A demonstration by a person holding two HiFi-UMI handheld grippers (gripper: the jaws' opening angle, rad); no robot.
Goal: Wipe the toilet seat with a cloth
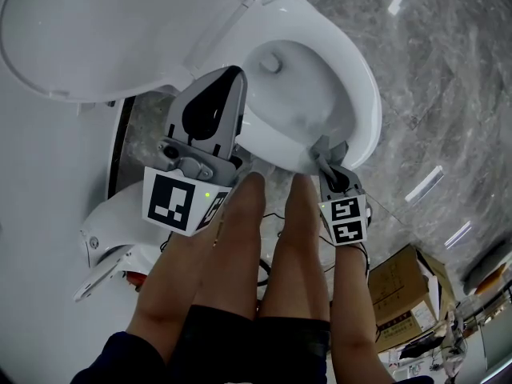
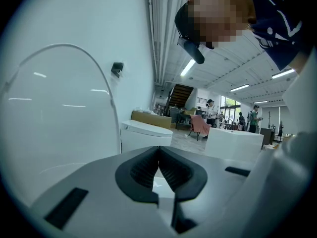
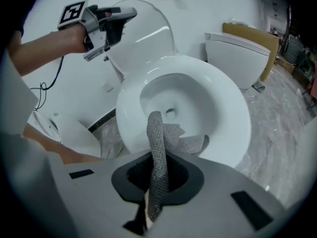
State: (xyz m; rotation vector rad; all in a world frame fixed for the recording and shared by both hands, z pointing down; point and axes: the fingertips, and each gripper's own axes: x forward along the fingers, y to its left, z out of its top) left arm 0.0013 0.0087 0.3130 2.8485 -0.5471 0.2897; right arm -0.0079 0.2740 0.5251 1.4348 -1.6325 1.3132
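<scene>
The white toilet seat [image 1: 366, 94] [image 3: 233, 128] rings the open bowl, and its lid [image 1: 88, 30] [image 3: 148, 33] [image 2: 54, 108] stands raised behind. My right gripper [image 1: 323, 150] [image 3: 157, 180] is at the seat's front rim, shut on a grey mesh cloth [image 3: 161, 138]. The cloth's free end drapes over the front rim toward the bowl. My left gripper [image 1: 237, 74] [image 2: 158, 157] [image 3: 130, 13] hangs in the air above the seat's left side near the lid, shut and holding nothing. In the head view the cloth is mostly hidden under the right gripper.
The person's bare legs [image 1: 240, 254] stand right in front of the bowl. A second toilet [image 3: 237, 53] [image 2: 143, 133] stands to the right, a cardboard box [image 1: 396, 282] on the marble floor, a white fitting [image 1: 112, 230] with cables at the left. People stand far off in the showroom.
</scene>
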